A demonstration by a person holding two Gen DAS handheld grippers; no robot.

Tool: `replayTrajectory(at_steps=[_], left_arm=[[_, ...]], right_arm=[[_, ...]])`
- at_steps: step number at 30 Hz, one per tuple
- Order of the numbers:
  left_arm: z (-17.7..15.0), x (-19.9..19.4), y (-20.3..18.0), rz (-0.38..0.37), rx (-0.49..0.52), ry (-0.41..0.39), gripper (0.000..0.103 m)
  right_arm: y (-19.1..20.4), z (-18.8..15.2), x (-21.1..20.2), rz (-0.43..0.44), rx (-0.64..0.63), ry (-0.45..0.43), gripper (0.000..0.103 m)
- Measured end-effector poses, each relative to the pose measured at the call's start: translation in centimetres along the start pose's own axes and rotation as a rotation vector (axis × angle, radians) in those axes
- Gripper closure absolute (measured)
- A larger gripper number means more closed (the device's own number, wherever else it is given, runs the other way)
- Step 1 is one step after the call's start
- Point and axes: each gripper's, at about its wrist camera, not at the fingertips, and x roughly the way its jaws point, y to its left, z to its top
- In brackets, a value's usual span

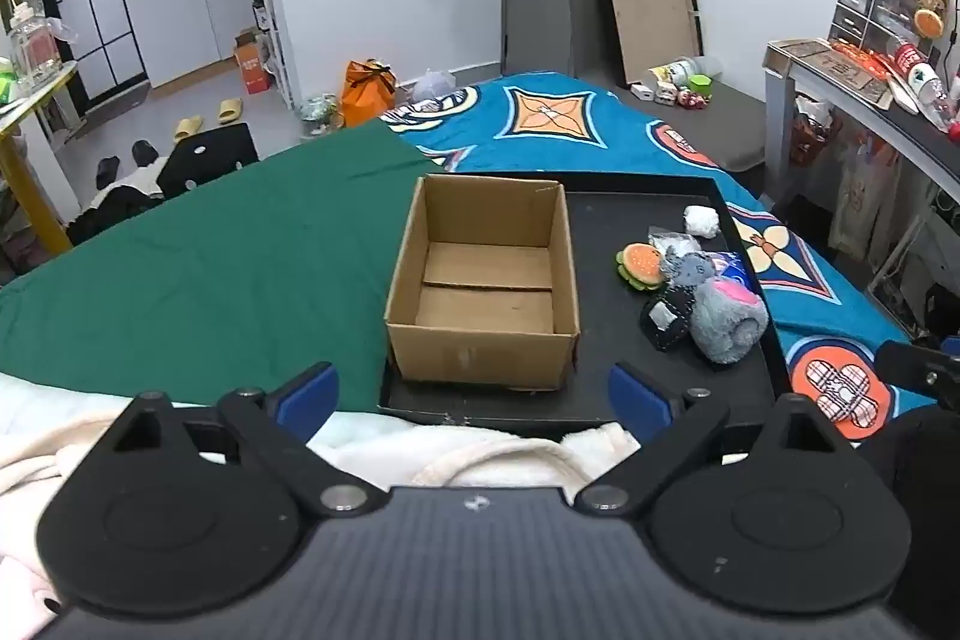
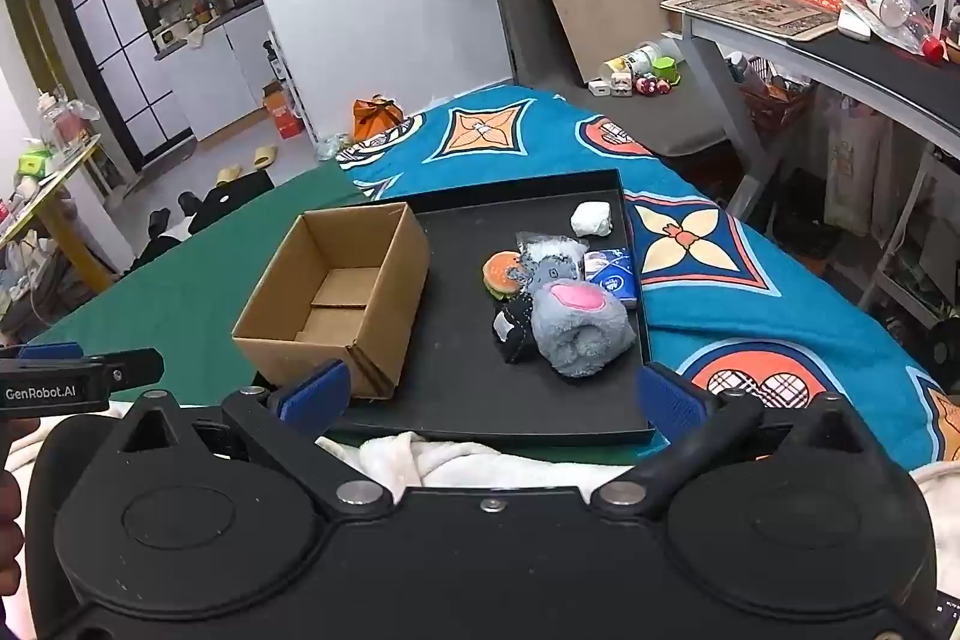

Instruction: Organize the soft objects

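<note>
Both tools stand wide with nothing between their blue pads: the left tool (image 1: 474,400) hangs over the near edge of the black tray (image 1: 624,220), facing the cardboard box (image 1: 480,292), and the right tool (image 2: 492,394) hangs near the same edge, facing the pile of soft things. By the look of it the sorting has not begun, since the box shows only its bare bottom flaps and every soft object lies outside it on the tray's right half. Nearest is the grey plush toy with a pink patch (image 2: 579,328), touching a small dark stitched pouch (image 2: 513,334) on its left. Behind them sit a burger-shaped plush (image 2: 501,274), a small grey plush (image 2: 555,271), a clear packet (image 2: 549,244), a blue tissue pack (image 2: 612,274) against the right rim and, apart at the far corner, a white bundle (image 2: 591,219). All seven are left to move, I judge. The tray rests on a bed with a green sheet (image 1: 210,256) and a blue patterned cover (image 1: 570,124); a white fleece (image 1: 480,451) bunches just under the tools. Nothing blocks the reach, though the clustered toys touch, so lifting one may drag its neighbour.
</note>
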Motion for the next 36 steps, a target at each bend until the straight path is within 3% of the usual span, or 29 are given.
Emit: replayTrajectory(at_steps=[36], left_arm=[[-1.1,-1.0,-0.7,-0.028,0.001,-0.009,0.007]], right_arm=[[1.0,-0.1,-0.5,-0.045,-0.029,0.016,0.0]])
